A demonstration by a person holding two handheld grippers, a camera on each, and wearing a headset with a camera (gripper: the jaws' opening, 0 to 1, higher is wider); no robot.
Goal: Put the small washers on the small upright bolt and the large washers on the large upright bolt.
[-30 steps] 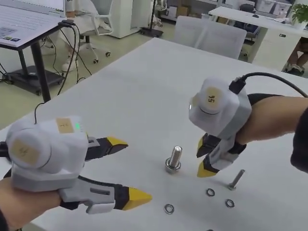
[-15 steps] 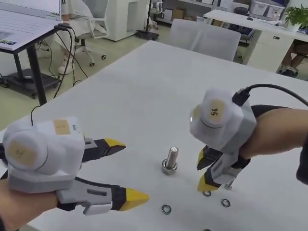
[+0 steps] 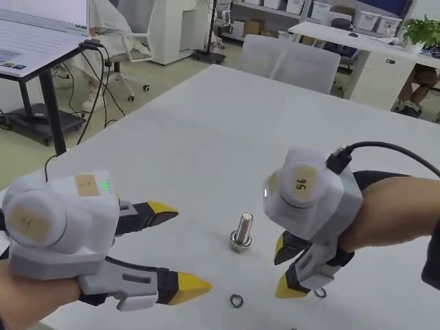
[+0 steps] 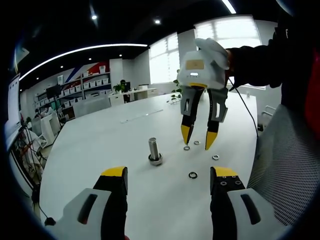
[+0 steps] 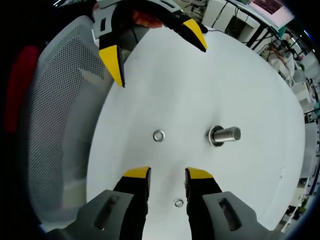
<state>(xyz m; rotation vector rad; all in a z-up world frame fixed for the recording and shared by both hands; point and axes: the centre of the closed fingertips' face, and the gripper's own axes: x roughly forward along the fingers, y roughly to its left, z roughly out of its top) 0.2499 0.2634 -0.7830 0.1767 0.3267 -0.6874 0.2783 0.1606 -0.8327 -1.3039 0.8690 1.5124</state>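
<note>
As framed from the head view, white table point(image 3: 206, 124) with one upright bolt point(image 3: 243, 230) near its middle, a collar around the base. At near left, left gripper point(image 3: 182, 247), jaws spread wide, grasping nothing, aimed right toward the bolt. Just right of the bolt, right gripper point(image 3: 282, 271), pointing down, yellow tips a narrow gap apart, empty, close above the tabletop. Lone washer point(image 3: 236, 300) flat on the near side of the bolt. Another washer point(image 3: 320, 293) just beside the right gripper's lower tip, contact unclear.

From the left gripper view, more to count: left gripper point(image 4: 170, 172) wide open in front, upright bolt point(image 4: 154, 150) beyond, lone washer point(image 4: 193, 175) closest, and a cluster of three washers point(image 4: 215, 157) under and beside the right gripper point(image 4: 197, 138).

From the right gripper view, looking straight down: right gripper point(image 5: 168, 173) released, tips narrowly apart, one washer point(image 5: 178, 203) on the table between the jaws, untouched. Farther off, lone washer point(image 5: 159, 135), upright bolt point(image 5: 225, 135) and the open left gripper point(image 5: 155, 50). Mesh chair point(image 5: 60, 100) past the table edge.
</note>
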